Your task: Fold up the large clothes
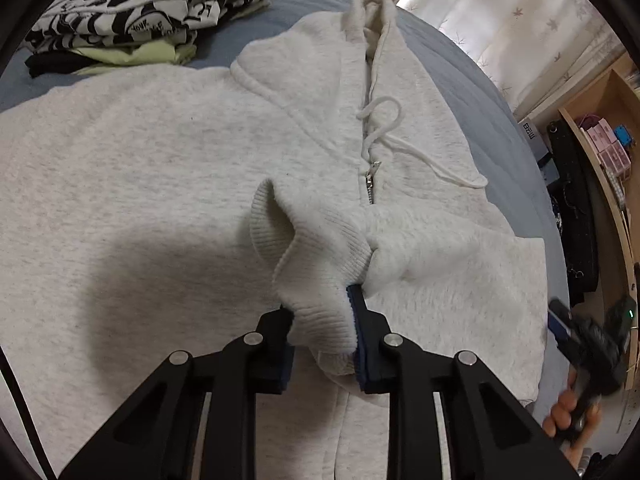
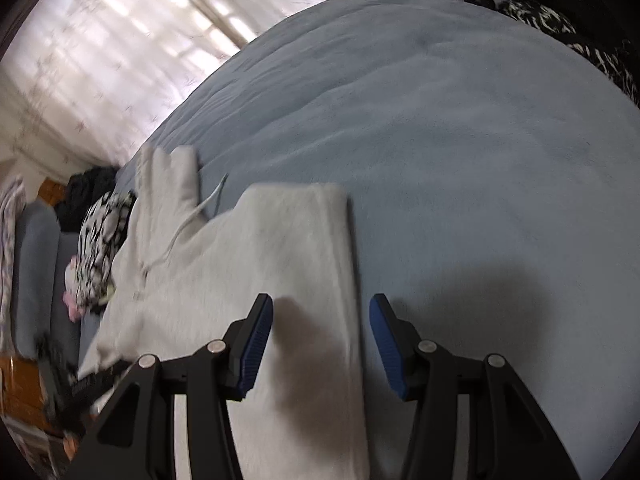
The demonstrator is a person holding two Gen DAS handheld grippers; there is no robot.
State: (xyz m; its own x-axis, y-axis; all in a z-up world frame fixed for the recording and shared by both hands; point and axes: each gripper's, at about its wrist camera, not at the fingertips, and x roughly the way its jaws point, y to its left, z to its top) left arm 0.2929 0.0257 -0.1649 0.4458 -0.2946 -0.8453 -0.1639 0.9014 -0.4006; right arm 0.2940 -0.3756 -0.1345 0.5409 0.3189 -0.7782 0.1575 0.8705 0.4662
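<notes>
A pale grey zip-up hoodie [image 1: 160,160] lies spread flat on the bed, hood at the far end, with its zipper [image 1: 370,184] and white drawstring [image 1: 384,120] showing. My left gripper [image 1: 318,308] is shut on the ribbed sleeve cuff [image 1: 316,264], which is bunched between the blue pads over the hoodie's chest. The right wrist view is blurred. In it my right gripper [image 2: 320,304] stands open above the folded side edge of the hoodie [image 2: 280,248], nothing between its fingers. That gripper [image 1: 580,344] shows blurred at the right of the left wrist view, a hand [image 1: 568,412] holding it.
A stack of folded clothes [image 1: 152,8], black-and-white print on top, sits at the bed's far left corner. The blue bed cover [image 2: 480,160] stretches bare to the right of the hoodie. A wooden shelf [image 1: 600,140] with boxes stands beside the bed, and curtains [image 2: 120,40] hang behind it.
</notes>
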